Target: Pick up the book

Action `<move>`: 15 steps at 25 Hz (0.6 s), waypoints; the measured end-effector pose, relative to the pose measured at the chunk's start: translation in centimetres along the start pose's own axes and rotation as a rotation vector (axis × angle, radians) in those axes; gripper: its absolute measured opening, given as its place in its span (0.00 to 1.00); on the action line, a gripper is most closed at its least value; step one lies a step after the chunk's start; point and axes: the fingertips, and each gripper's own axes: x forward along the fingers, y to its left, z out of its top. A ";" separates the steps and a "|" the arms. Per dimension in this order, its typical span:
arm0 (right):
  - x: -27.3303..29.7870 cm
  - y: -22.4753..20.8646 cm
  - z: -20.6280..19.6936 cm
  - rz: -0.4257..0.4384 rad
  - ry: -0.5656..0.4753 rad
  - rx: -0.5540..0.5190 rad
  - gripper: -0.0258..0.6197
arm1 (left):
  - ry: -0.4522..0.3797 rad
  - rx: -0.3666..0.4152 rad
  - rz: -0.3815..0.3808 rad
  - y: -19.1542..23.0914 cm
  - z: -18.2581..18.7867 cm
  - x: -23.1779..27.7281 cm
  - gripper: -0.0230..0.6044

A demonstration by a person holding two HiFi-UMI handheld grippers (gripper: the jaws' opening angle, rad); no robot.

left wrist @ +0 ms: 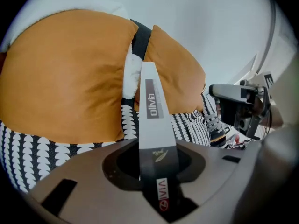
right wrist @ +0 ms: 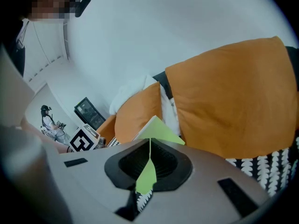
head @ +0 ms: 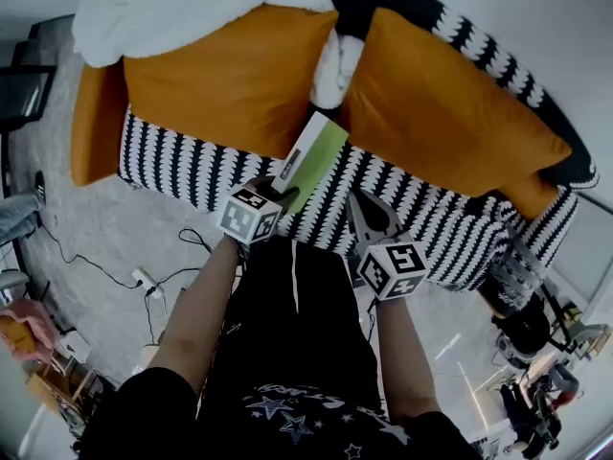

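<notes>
The black-and-white patterned sofa (head: 192,166) is filling most of your head view, and you are standing at its front edge. Two orange cushions are leaning against its back: the left cushion (head: 230,75) and the right cushion (head: 450,113), with a narrow gap between them. A white blanket (head: 172,3) is lying along the sofa's back edge, above the left cushion.

You are holding the book (head: 314,156) over the front part of the seat, in line with the gap between the cushions. Its green cover is facing the right cushion, and its pale spine, printed "olivia", is facing your left gripper's camera. It is slanting up and away from you. Whether its far end is touching the cushions cannot be told.

Your left gripper (head: 283,197) is clamping the book's near end, its jaws pressing narrowly on either side of the spine.

Your right gripper (head: 362,209) is hovering just beside the book, over the seat's front edge. Its jaws are sitting almost together with nothing gripped, and the green cover is showing through the sliver between them.
</notes>
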 end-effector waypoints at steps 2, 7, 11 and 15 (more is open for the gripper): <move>-0.5 0.1 0.4 0.006 -0.002 -0.013 0.08 | -0.023 -0.008 -0.002 -0.9 0.4 -0.3 0.24; -2.0 0.1 1.4 0.015 -0.012 -0.030 0.08 | -0.080 0.003 -0.012 -3.7 2.0 -1.7 0.24; -2.8 0.2 2.7 0.023 -0.034 -0.039 0.08 | -0.142 -0.030 -0.024 -5.3 3.9 -3.1 0.24; -3.4 1.0 4.2 0.040 -0.062 -0.051 0.08 | -0.203 -0.057 -0.027 -6.4 5.3 -5.0 0.24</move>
